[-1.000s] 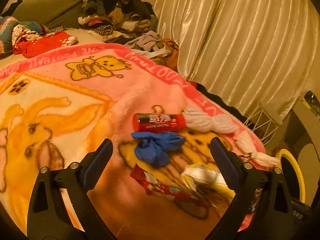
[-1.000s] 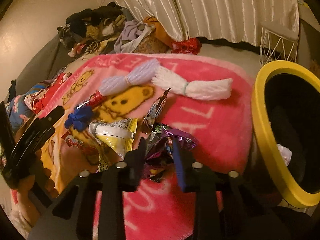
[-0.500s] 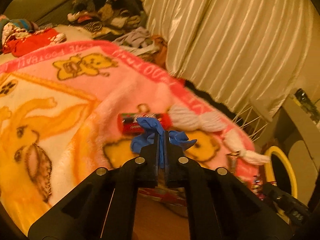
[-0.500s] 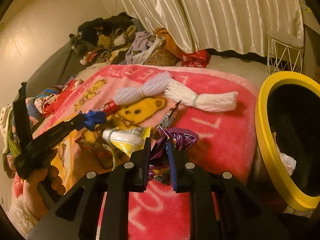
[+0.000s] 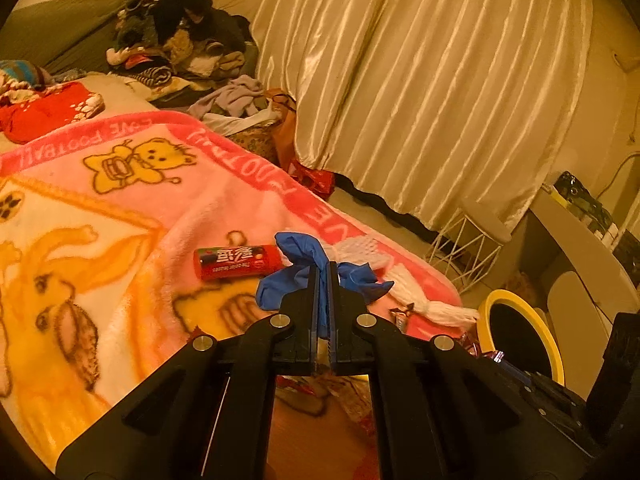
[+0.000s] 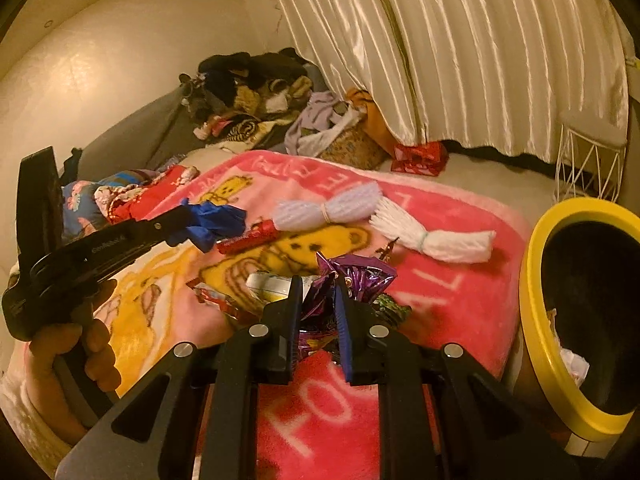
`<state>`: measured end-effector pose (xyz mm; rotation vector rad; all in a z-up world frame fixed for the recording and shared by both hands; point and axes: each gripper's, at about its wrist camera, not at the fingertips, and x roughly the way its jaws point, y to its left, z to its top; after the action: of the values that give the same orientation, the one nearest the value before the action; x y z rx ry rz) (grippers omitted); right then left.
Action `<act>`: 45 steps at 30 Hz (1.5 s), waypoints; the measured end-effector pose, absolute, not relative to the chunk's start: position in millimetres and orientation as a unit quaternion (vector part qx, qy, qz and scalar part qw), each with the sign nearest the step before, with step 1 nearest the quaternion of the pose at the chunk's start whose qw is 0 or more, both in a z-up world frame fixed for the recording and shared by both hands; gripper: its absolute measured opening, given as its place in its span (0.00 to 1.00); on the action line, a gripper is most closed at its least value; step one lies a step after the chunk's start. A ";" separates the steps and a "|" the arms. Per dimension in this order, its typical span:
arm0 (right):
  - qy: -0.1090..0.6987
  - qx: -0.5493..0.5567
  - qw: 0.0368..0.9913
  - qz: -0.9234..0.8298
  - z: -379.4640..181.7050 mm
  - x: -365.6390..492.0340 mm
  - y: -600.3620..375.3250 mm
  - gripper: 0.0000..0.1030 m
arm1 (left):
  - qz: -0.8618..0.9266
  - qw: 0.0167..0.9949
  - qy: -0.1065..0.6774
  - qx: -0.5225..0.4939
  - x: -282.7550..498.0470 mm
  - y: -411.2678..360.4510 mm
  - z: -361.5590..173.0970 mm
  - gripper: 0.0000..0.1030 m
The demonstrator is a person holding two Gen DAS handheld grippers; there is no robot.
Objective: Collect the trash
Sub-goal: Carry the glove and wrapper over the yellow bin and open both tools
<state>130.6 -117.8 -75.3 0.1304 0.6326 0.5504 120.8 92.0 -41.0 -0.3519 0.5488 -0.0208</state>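
Observation:
My left gripper (image 5: 323,270) is shut on a crumpled blue glove (image 5: 300,264) and holds it above the pink blanket (image 5: 120,208); the glove also shows in the right wrist view (image 6: 216,222). My right gripper (image 6: 319,286) is shut on a purple foil wrapper (image 6: 352,276), lifted off the blanket (image 6: 440,292). A red tube (image 5: 236,262) lies on the blanket, also in the right wrist view (image 6: 250,238). A yellow-and-white snack bag (image 6: 268,282) and a red wrapper (image 6: 216,302) lie beside the right gripper. The yellow-rimmed black bin (image 6: 536,312) stands at the right with trash inside.
Two white yarn bundles (image 6: 432,236) (image 6: 332,210) lie on the blanket. A small wrapper (image 5: 402,314) lies near the blanket's edge. A white wire side table (image 6: 588,160) stands by the curtain. Clothes pile (image 5: 180,40) sits at the bed's far end.
My left gripper closed on the blue glove and lifted it off the blanket. My right gripper closed on the purple wrapper and raised it; both have moved up.

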 end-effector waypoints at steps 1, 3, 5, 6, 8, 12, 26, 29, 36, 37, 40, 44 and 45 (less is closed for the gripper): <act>0.304 0.062 0.912 0.267 -73.9 129.3 -118.6 0.15 | -0.012 0.948 0.269 -0.172 119.7 90.2 -39.5 0.01; 0.299 0.060 0.914 0.268 -71.3 127.3 -120.2 0.15 | -0.018 0.949 0.267 -0.169 117.2 85.0 -35.7 0.01; 0.297 0.060 0.915 0.267 -70.3 126.2 -121.3 0.15 | -0.024 0.950 0.266 -0.163 116.7 79.1 -32.3 0.01; 0.295 0.060 0.916 0.266 -68.7 125.4 -123.0 0.15 | -0.027 0.950 0.266 -0.161 116.2 77.0 -31.0 0.01; 0.292 0.062 0.918 0.262 -66.9 125.2 -127.0 0.15 | -0.033 0.951 0.265 -0.157 114.7 70.8 -28.7 0.01; 0.284 0.071 0.921 0.257 -61.2 124.5 -138.9 0.15 | -0.042 0.951 0.267 -0.149 112.1 58.7 -26.3 0.01; 0.271 0.098 0.930 0.228 -52.8 123.0 -172.5 0.15 | -0.071 0.952 0.268 -0.129 106.4 29.8 -17.9 0.01; 0.268 0.103 0.932 0.221 -51.4 122.0 -177.6 0.15 | -0.077 0.952 0.268 -0.125 105.6 23.3 -16.4 0.01; 0.265 0.112 0.936 0.203 -50.0 123.1 -193.5 0.15 | -0.088 0.953 0.267 -0.115 105.0 11.7 -14.1 0.01; 0.265 0.113 0.936 0.200 -50.2 123.5 -195.6 0.15 | -0.090 0.953 0.267 -0.114 105.0 10.1 -13.9 0.01; 0.265 0.116 0.938 0.193 -50.8 125.3 -202.7 0.15 | -0.094 0.952 0.268 -0.111 104.9 5.4 -13.1 0.01; 0.265 0.124 0.939 0.181 -52.0 127.7 -211.4 0.15 | -0.103 0.952 0.269 -0.107 105.3 -3.0 -13.1 0.01; 0.265 0.126 0.939 0.179 -51.8 128.6 -213.5 0.15 | -0.106 0.951 0.270 -0.104 105.5 -5.9 -13.0 0.01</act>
<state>128.6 -213.5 -51.8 0.2563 0.5403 0.3647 105.5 -5.9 -13.0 -0.2122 0.5483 -0.2161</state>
